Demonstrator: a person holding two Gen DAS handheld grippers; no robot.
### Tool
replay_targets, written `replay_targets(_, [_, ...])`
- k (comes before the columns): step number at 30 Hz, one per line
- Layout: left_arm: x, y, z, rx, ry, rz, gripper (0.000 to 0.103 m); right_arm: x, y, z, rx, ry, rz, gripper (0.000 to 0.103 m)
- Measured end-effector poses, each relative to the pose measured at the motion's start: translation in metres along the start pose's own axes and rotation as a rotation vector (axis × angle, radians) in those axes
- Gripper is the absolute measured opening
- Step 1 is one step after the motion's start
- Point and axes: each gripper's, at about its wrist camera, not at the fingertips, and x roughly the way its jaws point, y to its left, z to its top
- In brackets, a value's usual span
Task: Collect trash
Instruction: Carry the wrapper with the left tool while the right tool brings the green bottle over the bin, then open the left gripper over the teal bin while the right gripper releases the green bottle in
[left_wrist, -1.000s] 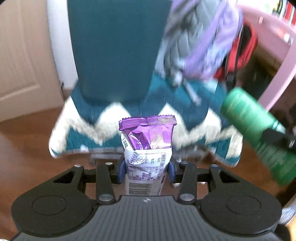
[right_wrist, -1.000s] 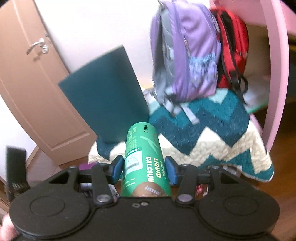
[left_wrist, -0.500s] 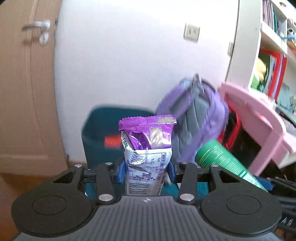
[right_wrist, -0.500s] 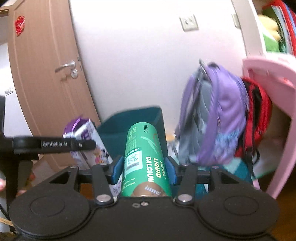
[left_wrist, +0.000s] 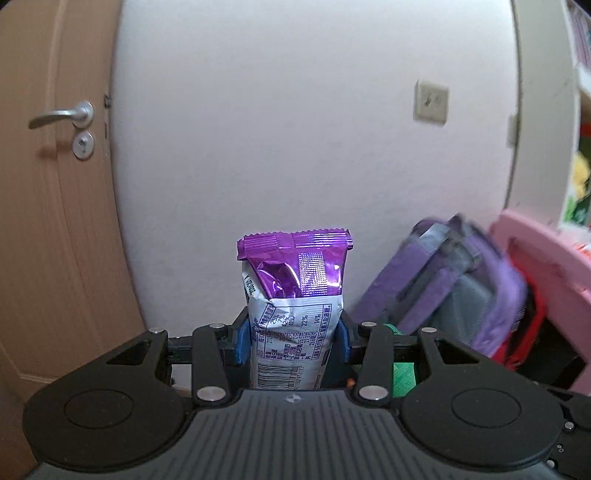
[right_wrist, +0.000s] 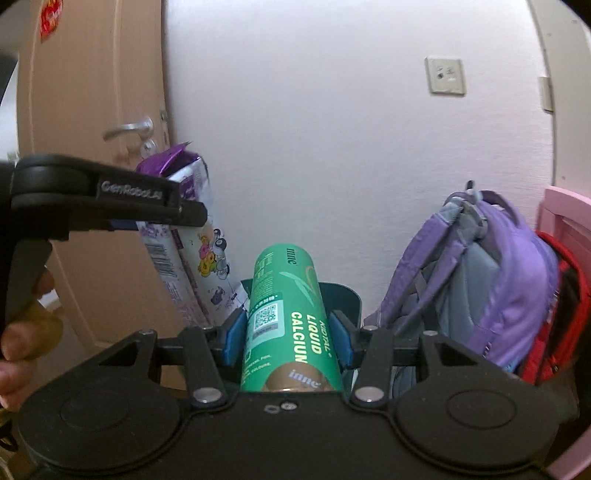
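My left gripper (left_wrist: 291, 341) is shut on a purple and white snack wrapper (left_wrist: 295, 295) that stands up between the blue pads, held in the air facing the white wall. My right gripper (right_wrist: 288, 338) is shut on a green cylindrical tube (right_wrist: 290, 321) labelled liquid calcium. In the right wrist view the left gripper with the wrapper (right_wrist: 184, 229) shows at the left, higher than the tube. The rim of a dark teal bin (right_wrist: 341, 299) shows just behind the tube, under both grippers. A bit of the green tube (left_wrist: 404, 373) shows in the left wrist view.
A purple backpack (right_wrist: 480, 280) leans against the wall to the right, with a red bag (right_wrist: 554, 317) and pink furniture (right_wrist: 565, 218) beyond it. A wooden door (left_wrist: 48, 184) with a metal handle is at the left. A wall socket (right_wrist: 445, 75) is above.
Both grippers have tilted up and risen: the patterned blanket and bin side dropped out of view, and the wall, door and socket now fill the frames. Both keep their loads.
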Motion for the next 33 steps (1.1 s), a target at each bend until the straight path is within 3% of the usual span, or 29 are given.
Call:
replay_targets(6, [0.083, 0.002, -0.014, 0.049, 0.127, 0.034, 0.042, 0.082, 0.006, -0.006, -0.062, 0.099, -0.014, 0.049])
replay_targets(11, [0.137, 0.002, -0.033, 0.063, 0.230, 0.043, 0.042, 0.125, 0.017, -0.020, -0.148, 0.171, -0.015, 0.049])
replay_targets(18, [0.176, 0.000, -0.056, 0.079, 0.326, 0.034, 0.044, 0.160, 0.015, -0.029, -0.181, 0.250, -0.022, 0.046])
replay_targets(25, [0.184, 0.003, -0.065, 0.084, 0.368, 0.026, 0.049, 0.157, 0.014, -0.035, -0.228, 0.260, -0.009, 0.059])
replay_targets(29, [0.174, 0.006, -0.065, 0.068, 0.366, 0.018, 0.070, 0.141, 0.014, -0.030, -0.240, 0.247, -0.008, 0.061])
replay_targets(33, [0.156, -0.002, -0.059, 0.080, 0.346, 0.020, 0.071, 0.115, 0.018, -0.024, -0.243, 0.223, -0.009, 0.063])
